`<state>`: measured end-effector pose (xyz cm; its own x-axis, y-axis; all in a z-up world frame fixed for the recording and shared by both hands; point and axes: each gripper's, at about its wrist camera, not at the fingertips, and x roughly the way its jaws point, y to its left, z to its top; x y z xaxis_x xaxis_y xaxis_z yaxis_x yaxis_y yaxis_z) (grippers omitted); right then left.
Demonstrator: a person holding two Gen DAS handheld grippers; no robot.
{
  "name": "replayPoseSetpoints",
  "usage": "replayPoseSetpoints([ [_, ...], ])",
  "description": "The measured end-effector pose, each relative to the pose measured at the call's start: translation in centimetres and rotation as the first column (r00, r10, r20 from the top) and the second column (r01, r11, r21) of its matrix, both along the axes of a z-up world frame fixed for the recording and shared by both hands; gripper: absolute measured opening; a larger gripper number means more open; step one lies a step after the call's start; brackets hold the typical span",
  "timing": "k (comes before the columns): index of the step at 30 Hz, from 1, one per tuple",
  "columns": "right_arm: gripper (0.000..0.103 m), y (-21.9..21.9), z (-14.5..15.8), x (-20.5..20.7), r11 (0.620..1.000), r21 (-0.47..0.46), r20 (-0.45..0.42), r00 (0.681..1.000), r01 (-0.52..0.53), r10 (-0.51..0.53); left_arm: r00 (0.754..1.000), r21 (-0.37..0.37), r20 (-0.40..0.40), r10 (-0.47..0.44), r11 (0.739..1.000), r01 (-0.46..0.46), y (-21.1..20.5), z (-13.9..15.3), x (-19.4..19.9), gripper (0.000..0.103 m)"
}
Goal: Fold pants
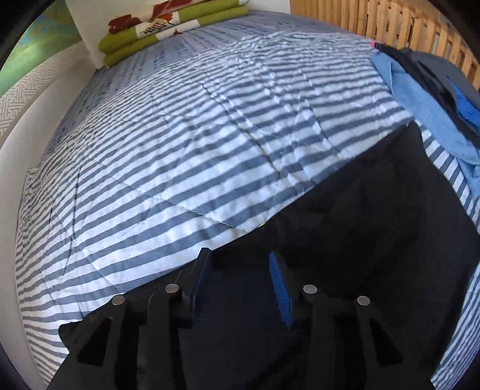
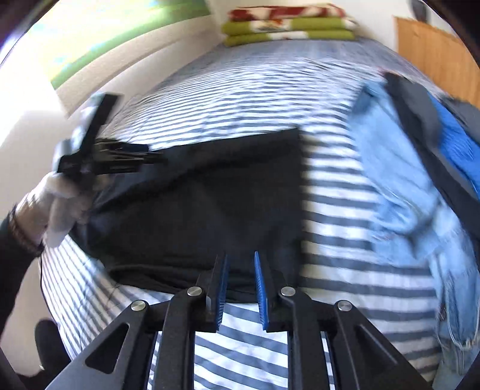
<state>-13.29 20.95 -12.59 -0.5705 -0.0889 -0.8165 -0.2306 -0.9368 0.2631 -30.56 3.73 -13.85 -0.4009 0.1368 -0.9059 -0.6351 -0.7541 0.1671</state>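
Note:
The black pants [image 1: 375,225] lie as a flat dark block on the striped bedcover [image 1: 180,150]. My left gripper [image 1: 238,258] hovers over their left part, jaws open, with only cloth below and nothing pinched. In the right wrist view the pants [image 2: 195,204] fill the middle. My right gripper [image 2: 240,258] stands at their near edge with a narrow gap between its blue pads [image 2: 259,288], holding nothing. The left gripper [image 2: 144,159] shows blurred at the pants' far left corner, held by a white-gloved hand [image 2: 60,198].
A pile of clothes lies to the right: light blue denim [image 2: 399,180], dark garments and bright blue cloth [image 1: 468,108]. Folded green blankets [image 2: 288,30] sit at the bed's far end. A wooden slat panel [image 1: 390,27] stands behind the pile, with a white wall on the left.

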Motion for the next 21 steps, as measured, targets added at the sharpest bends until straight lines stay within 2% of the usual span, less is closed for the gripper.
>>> replayPoseSetpoints([
  [1, 0.023, -0.7, -0.3, -0.7, 0.999, -0.012, -0.003, 0.999, -0.032, 0.032, 1.0, -0.007, -0.006, -0.014, 1.0, 0.014, 0.4, -0.4, 0.1, 0.039],
  [3, 0.029, -1.6, -1.4, -2.5, 0.992, -0.069, 0.006, 0.995, -0.102, 0.103, 0.999, 0.018, 0.012, -0.03, 0.999, 0.03, 0.9, -0.5, 0.4, 0.008],
  [4, 0.029, -1.8, -1.9, -3.2, 0.991, -0.076, 0.017, 0.994, -0.11, 0.111, 0.999, 0.021, 0.018, -0.03, 0.999, 0.03, 1.1, -0.5, 0.4, 0.002],
  [7, 0.027, -2.5, -4.3, -4.9, 0.986, -0.085, 0.134, 0.979, -0.143, 0.153, 0.999, -0.036, -0.036, -0.026, 0.999, 0.024, 1.4, -0.6, 0.8, 0.0],
  [8, 0.015, -2.8, -4.7, -4.7, 0.984, -0.056, 0.167, 0.97, -0.17, 0.177, 0.999, -0.042, -0.049, -0.015, 0.999, 0.013, 1.1, -0.3, 0.6, 0.0],
  [9, 0.012, -3.0, -4.5, -4.1, 0.979, -0.008, 0.176, 0.964, -0.202, 0.2, 0.998, -0.043, -0.066, 0.011, 0.999, -0.014, 0.4, 0.2, 0.2, 0.0],
  [11, 0.012, -2.5, -4.4, -3.2, 0.978, -0.023, 0.196, 0.959, -0.205, 0.206, 0.99, -0.048, -0.107, 0.088, 0.994, -0.093, -1.4, 1.0, -1.4, 0.0],
  [13, 0.012, -1.9, -4.4, -2.8, 0.983, -0.029, 0.198, 0.963, -0.183, 0.185, 0.988, 0.021, -0.076, 0.135, 0.991, -0.134, -3.0, 1.8, -2.5, 0.0],
  [15, 0.012, -1.7, -4.8, -3.0, 0.984, -0.038, 0.201, 0.964, -0.172, 0.176, 0.993, 0.085, -0.049, 0.109, 0.991, -0.105, -3.2, 2.5, -2.1, 0.0],
  [16, 0.012, -1.8, -4.9, -3.1, 0.985, -0.037, 0.198, 0.965, -0.17, 0.174, 0.998, 0.105, -0.023, 0.062, 0.993, -0.059, -2.5, 2.5, -1.4, 0.002],
  [17, 0.012, -2.2, -4.8, -3.0, 0.985, -0.029, 0.195, 0.965, -0.172, 0.174, 1.0, 0.112, 0.01, 0.007, 0.994, -0.008, -1.5, 2.2, -0.6, 0.022],
  [18, 0.012, -2.6, -4.6, -2.9, 0.985, -0.021, 0.194, 0.965, -0.174, 0.175, 0.999, 0.102, 0.02, -0.044, 0.994, 0.042, -0.3, 1.8, 0.3, 0.056],
  [19, 0.012, -2.9, -4.6, -3.0, 0.984, -0.015, 0.193, 0.966, -0.175, 0.175, 0.997, 0.088, 0.0, -0.082, 0.993, 0.082, 0.7, 1.5, 1.0, 0.067],
  [20, 0.013, -3.0, -4.7, -3.3, 0.984, -0.007, 0.192, 0.965, -0.177, 0.176, 0.993, 0.069, -0.018, -0.116, 0.991, 0.117, 1.9, 1.0, 1.7, 0.07],
  [21, 0.013, -3.2, -4.6, -3.4, 0.984, 0.0, 0.193, 0.965, -0.181, 0.177, 0.99, 0.061, -0.007, -0.139, 0.988, 0.139, 2.9, 0.5, 2.1, 0.066],
])
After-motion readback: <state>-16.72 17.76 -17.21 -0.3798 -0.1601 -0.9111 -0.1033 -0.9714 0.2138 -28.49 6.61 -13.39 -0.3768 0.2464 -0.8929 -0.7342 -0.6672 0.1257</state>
